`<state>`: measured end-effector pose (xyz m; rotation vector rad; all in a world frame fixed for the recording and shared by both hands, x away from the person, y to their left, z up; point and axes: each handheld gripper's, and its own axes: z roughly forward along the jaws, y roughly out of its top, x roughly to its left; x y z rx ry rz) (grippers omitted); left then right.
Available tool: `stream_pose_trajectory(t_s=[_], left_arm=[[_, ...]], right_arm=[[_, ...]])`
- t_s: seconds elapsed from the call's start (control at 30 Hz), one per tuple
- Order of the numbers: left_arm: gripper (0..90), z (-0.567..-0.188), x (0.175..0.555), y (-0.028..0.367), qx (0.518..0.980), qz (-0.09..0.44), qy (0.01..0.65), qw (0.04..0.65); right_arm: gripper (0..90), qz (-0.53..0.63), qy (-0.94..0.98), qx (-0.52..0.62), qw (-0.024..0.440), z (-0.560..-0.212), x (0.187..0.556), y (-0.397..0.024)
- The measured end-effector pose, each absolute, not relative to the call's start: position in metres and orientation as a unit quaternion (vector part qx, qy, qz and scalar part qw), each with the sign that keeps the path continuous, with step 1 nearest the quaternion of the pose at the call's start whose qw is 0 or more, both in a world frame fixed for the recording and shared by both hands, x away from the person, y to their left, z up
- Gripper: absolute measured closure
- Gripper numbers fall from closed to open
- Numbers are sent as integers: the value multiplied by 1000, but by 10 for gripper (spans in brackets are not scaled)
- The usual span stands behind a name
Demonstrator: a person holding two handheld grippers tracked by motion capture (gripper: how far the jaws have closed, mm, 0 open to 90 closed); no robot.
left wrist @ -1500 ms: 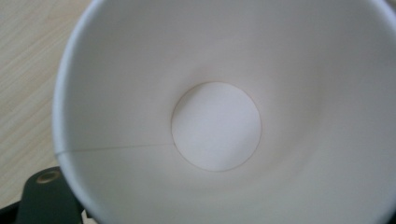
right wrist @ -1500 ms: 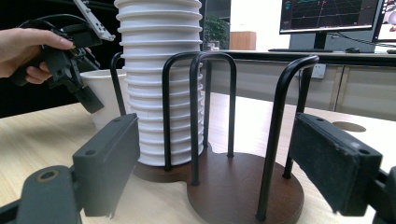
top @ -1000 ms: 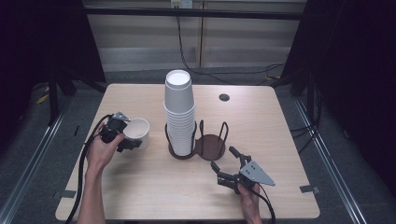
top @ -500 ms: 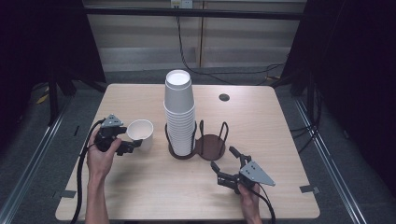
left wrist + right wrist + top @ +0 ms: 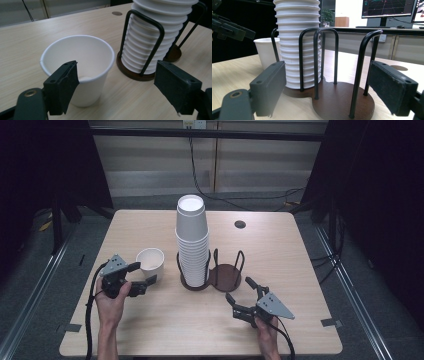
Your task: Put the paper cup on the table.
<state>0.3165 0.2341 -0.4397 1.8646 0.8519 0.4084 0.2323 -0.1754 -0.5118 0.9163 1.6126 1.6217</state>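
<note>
One loose paper cup (image 5: 150, 262), white, upright on the table (image 5: 300, 270), just left of the cup stack (image 5: 191, 240).
Stack: seated in the left bay of the wire rack (image 5: 210, 279); the right bay (image 5: 226, 275) is empty.
Left gripper (image 5: 146, 273): jaws spread, nothing clamped. One pad sits before the cup's near wall, the other well off to the side; contact appears absent, though the angle leaves doubt.
Right gripper (image 5: 238, 289): jaws spread, empty, facing the vacant bay.
Progress: cup stands separated from the stack. Outstanding, by judgement: grasping it and moving it, possibly to the vacant bay.
</note>
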Motion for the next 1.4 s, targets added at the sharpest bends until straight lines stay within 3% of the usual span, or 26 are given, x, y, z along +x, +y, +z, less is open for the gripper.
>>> stream_pose_trajectory(t_s=[0.4, 0.77, 1.0, 1.4], left_arm=[[185, -454, 285, 203, 752, 185, 305, 555], [169, -484, 262, 183, 714, 209, 320, 587], [168, -499, 251, 178, 694, 199, 318, 614], [156, -508, 236, 171, 672, 257, 281, 635]], right_arm=[[146, 621, 617, 351, 332, -512, 232, -175], [146, 621, 617, 351, 332, -512, 232, -175], [146, 621, 617, 351, 332, -512, 232, -175], [138, 621, 617, 352, 333, -512, 232, -175]])
